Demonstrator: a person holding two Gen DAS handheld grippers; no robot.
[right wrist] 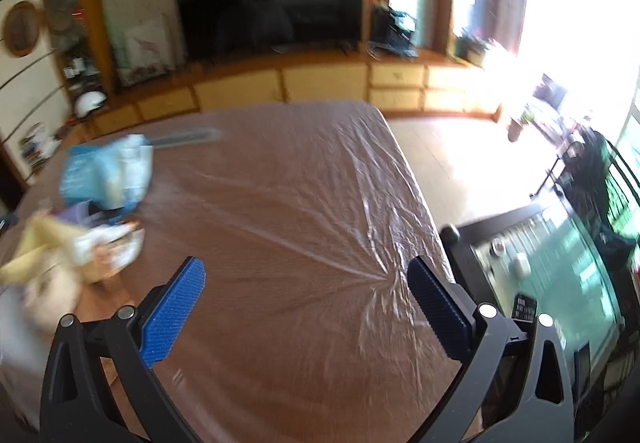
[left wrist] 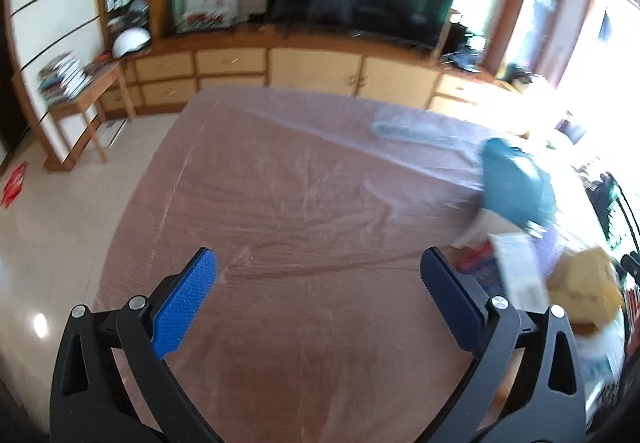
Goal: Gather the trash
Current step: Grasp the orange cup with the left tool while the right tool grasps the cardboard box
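Brown table [left wrist: 280, 203] under clear plastic sheet. My left gripper [left wrist: 318, 275] and right gripper [right wrist: 306, 283] both spread wide, holding nothing, above the tabletop. Trash pile [left wrist: 516, 243] (blue bag, papers, yellow bag) lies on the table between them, blurred.

Both grippers, left gripper [left wrist: 319, 281] and right gripper [right wrist: 306, 285], look the same: black frames, silver screws, bumpy blue pads [left wrist: 184, 307], though it's blurry.

Blurred heap of trash [right wrist: 92, 211]: blue wrapper, yellow paper, white scraps, on the table's plastic-covered top.
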